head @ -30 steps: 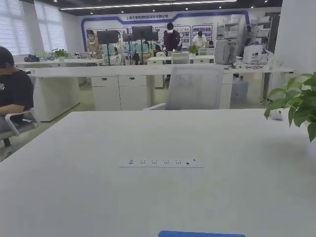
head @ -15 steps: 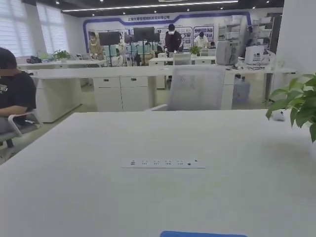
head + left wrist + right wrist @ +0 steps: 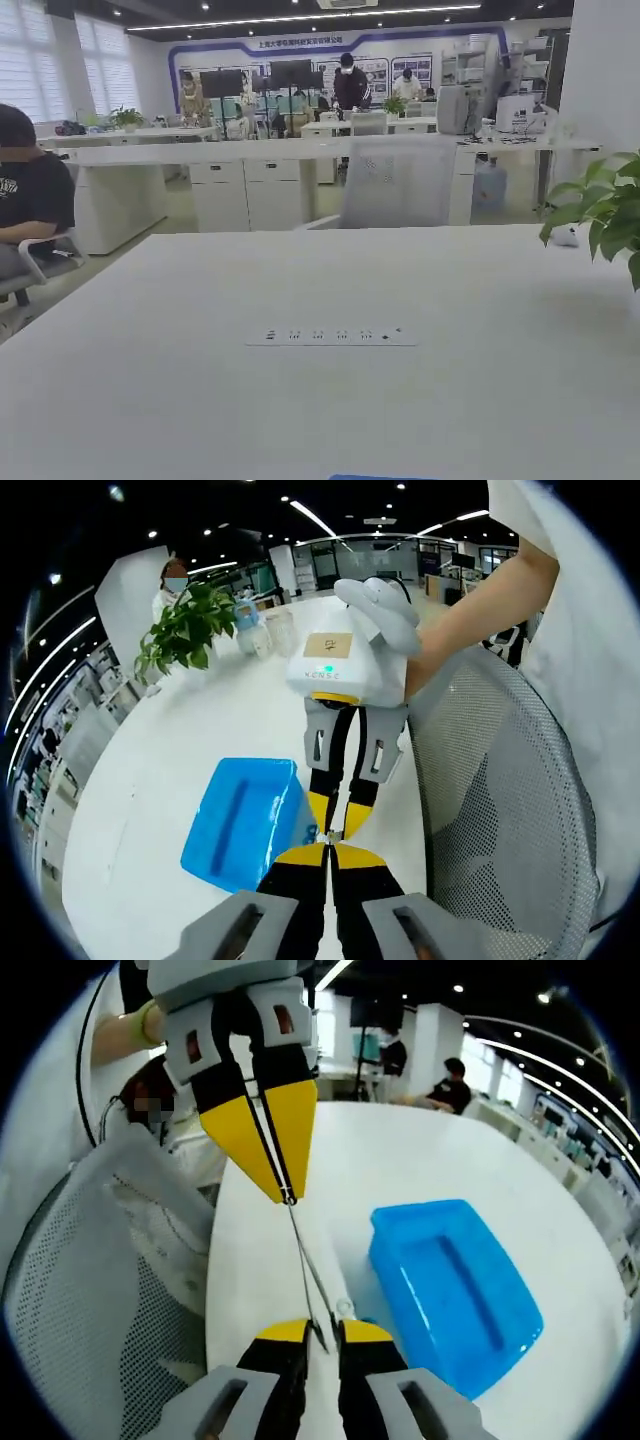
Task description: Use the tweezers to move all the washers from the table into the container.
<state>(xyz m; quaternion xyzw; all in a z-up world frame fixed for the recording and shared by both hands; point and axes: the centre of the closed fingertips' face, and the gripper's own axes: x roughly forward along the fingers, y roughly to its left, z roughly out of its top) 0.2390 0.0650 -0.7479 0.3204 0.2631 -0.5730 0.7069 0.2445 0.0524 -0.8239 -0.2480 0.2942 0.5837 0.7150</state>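
Note:
The thin metal tweezers (image 3: 305, 1260) stretch between the two grippers above the near edge of the white table. My right gripper (image 3: 323, 1332) is shut on one end of them. My left gripper (image 3: 288, 1195), with its yellow tips pressed together, is shut on the other end. In the left gripper view my left gripper (image 3: 330, 848) meets the right gripper (image 3: 335, 820) tip to tip. The blue container (image 3: 455, 1300) is a shallow rectangular tray lying on the table just beside the grippers, and it looks bare inside. The container (image 3: 245, 820) also lies left of the jaws, and a sliver of it (image 3: 380, 477) sits at the bottom edge.
A grey mesh chair back (image 3: 500, 810) stands close behind the grippers at the table's edge. A power strip (image 3: 330, 336) is set into the middle of the table (image 3: 150, 380). A potted plant (image 3: 605, 215) stands at the right. A seated person (image 3: 30, 200) is off to the left.
The head camera has tilted up slightly, so less of the blue container shows at the bottom edge. Nothing on the table has visibly moved.

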